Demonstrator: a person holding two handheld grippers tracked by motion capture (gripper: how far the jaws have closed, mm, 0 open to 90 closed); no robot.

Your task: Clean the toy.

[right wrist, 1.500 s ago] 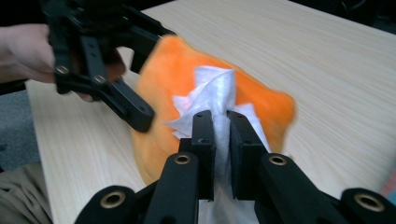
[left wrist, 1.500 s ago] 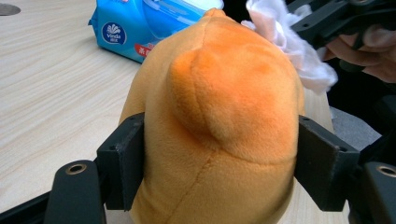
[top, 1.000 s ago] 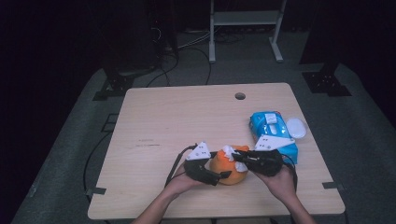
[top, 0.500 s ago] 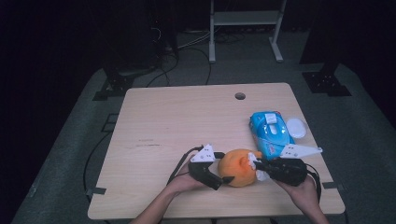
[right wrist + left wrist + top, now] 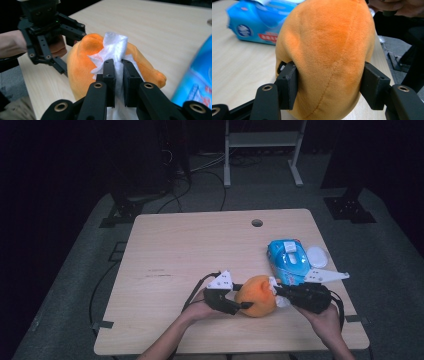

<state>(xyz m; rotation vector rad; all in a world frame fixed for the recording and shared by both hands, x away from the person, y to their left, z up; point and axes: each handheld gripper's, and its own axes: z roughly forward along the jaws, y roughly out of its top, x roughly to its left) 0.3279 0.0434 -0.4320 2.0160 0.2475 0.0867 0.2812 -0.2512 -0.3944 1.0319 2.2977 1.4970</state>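
An orange plush toy (image 5: 256,295) lies near the table's front edge. My left gripper (image 5: 242,296) holds it from the left. In the left gripper view its jaws have just been closing, and both pads (image 5: 288,85) now press into the orange plush toy (image 5: 327,50). My right gripper (image 5: 276,291) reaches in from the right. In the right gripper view it (image 5: 118,66) is shut on a crumpled white wipe (image 5: 113,47) that rests against the plush toy (image 5: 80,65). The left gripper (image 5: 71,50) and its hand show behind the toy there.
A blue pack of wipes (image 5: 287,260) lies just behind my right gripper, with a white round lid (image 5: 316,256) beside it. The wooden table (image 5: 200,245) has a small hole (image 5: 257,223) near its far edge. A metal stand and cables sit on the dark floor beyond.
My right gripper has drawn back to the right, from over the plush toy to its right side, keeping the wipe. The left jaws spread and then closed on the toy.
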